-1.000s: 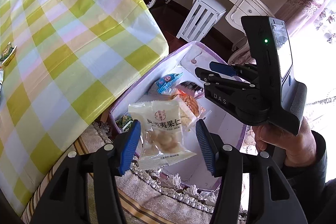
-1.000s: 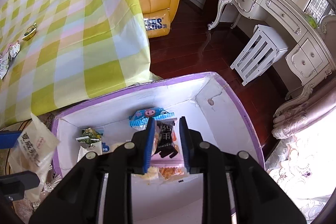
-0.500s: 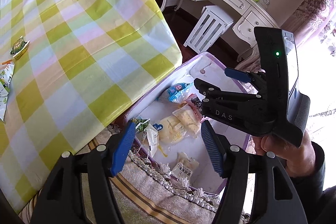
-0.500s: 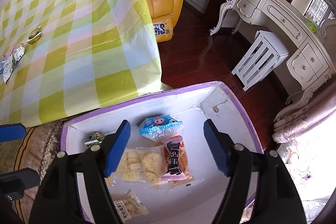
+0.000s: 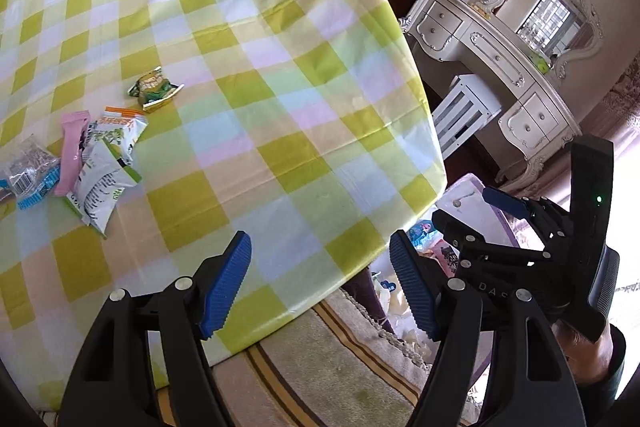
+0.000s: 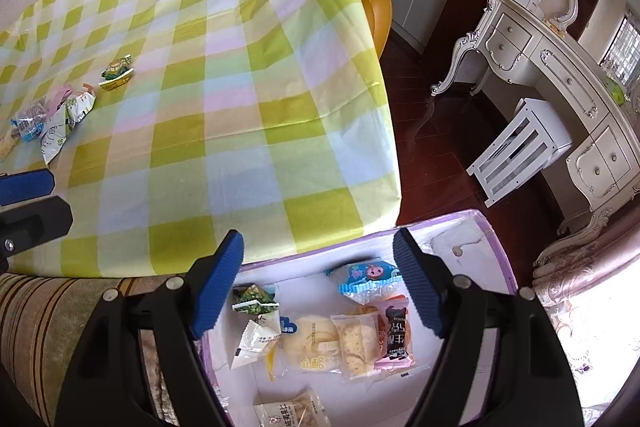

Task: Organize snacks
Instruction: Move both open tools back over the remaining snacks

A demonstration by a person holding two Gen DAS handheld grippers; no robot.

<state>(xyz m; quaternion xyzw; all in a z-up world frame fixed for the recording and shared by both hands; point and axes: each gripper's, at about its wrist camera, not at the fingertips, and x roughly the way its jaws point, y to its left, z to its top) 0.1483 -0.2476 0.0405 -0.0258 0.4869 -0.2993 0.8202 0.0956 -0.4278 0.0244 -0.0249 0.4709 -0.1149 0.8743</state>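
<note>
Left wrist view: left gripper [image 5: 320,285] over the table's [image 5: 280,131] near edge, jaws apart and just been widening, nothing between them. Snack packets [image 5: 80,155] clustered at the table's left edge. Right gripper [image 5: 476,215] lower right, fingers spread.

Right wrist view: right gripper [image 6: 318,283] wide, empty, jaws just been opening, above the purple-rimmed box [image 6: 500,247] just off the table's right corner. Packets [image 6: 352,335] lie inside.
</note>
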